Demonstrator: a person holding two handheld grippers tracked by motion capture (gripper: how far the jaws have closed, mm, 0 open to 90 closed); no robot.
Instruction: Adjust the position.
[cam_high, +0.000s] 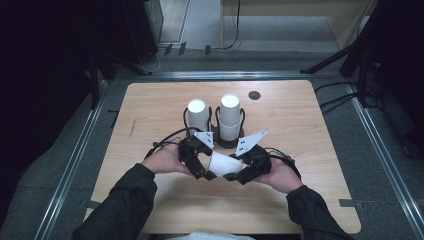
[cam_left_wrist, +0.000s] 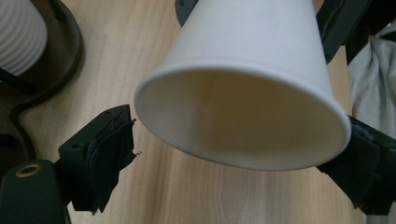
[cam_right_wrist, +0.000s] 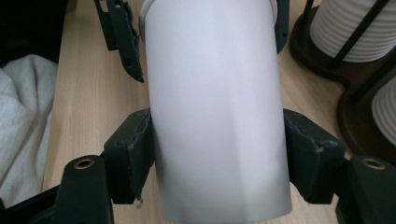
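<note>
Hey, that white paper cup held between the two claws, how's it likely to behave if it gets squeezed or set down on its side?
The white paper cup looks thin-walled and empty, so it is probably light and dents under a hard squeeze. The right claw pinches its smooth body, which may slip. Being tapered, it would likely roll in a curve on the wooden table.

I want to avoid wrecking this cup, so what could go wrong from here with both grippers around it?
1. The right gripper clamps the white paper cup across its thin wall; more squeeze could dent it.
2. The left gripper straddles the cup's open rim with a gap at one finger, so closing unevenly might crush the rim.
3. The two stacks of ribbed white cups in their dark holder stand just behind; a swing could knock them.
</note>
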